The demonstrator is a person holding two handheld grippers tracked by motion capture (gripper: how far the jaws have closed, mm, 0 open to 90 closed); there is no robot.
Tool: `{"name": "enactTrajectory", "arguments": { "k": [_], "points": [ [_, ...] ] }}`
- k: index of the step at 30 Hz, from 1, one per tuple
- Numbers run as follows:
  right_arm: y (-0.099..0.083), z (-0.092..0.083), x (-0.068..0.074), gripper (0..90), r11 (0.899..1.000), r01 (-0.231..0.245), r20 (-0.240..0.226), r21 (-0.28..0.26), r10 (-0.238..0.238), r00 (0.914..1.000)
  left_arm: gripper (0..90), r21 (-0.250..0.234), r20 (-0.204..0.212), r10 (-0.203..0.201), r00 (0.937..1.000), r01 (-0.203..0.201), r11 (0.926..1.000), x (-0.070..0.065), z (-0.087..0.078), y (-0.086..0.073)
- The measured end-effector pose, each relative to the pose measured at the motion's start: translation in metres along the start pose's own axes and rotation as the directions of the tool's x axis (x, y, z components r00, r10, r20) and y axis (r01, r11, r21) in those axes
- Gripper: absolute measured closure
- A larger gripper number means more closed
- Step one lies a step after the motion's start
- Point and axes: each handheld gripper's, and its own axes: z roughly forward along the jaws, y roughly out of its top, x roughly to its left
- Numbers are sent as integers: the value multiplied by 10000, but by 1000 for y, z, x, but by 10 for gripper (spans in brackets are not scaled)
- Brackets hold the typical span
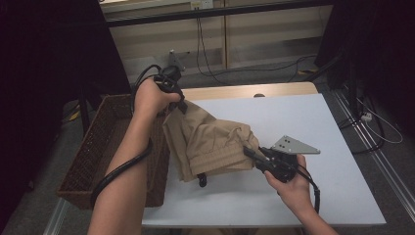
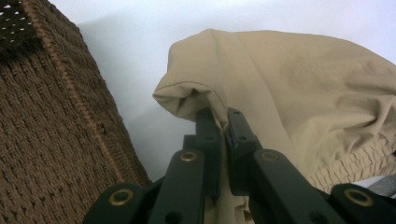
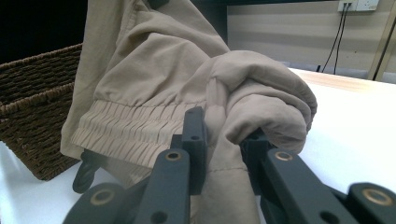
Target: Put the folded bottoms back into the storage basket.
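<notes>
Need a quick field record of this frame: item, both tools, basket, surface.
item: tan fabric garment with an elastic ribbed waistband, bunched, partly lifted off the table
left tool: shut on the garment's upper edge, raised above the basket rim
right tool: shut on a fold of the garment beside the waistband, low over the table
basket: dark brown woven wicker basket, at the table's left edge, next to the garment
surface: white table top
</notes>
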Motion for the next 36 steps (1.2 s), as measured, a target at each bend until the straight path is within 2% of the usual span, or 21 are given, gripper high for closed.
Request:
{"name": "enactTrajectory", "arguments": {
  "k": [9,21,27,30,36],
  "points": [
    [3,1,4,775,9999,103,-132,-87,-104,9999,862,53,-43,-21,10000,21,10000,1,-8,0],
    [8,-1,6,775,9996,143,-161,-229,-147,9998,863,189,207,-214,9996,210,9996,5,-15,5],
    [12,0,7,775,9991,257,-159,-342,-263,9995,863,210,71,-235,9997,234,9995,6,-20,6],
    [13,1,8,775,9990,215,-206,-404,-223,9995,864,453,-316,-75,9995,89,9989,4,-26,7],
    [17,2,11,775,9979,294,-253,-583,-309,9992,863,332,-404,-34,9992,47,9994,2,-37,8]
  ]
}}
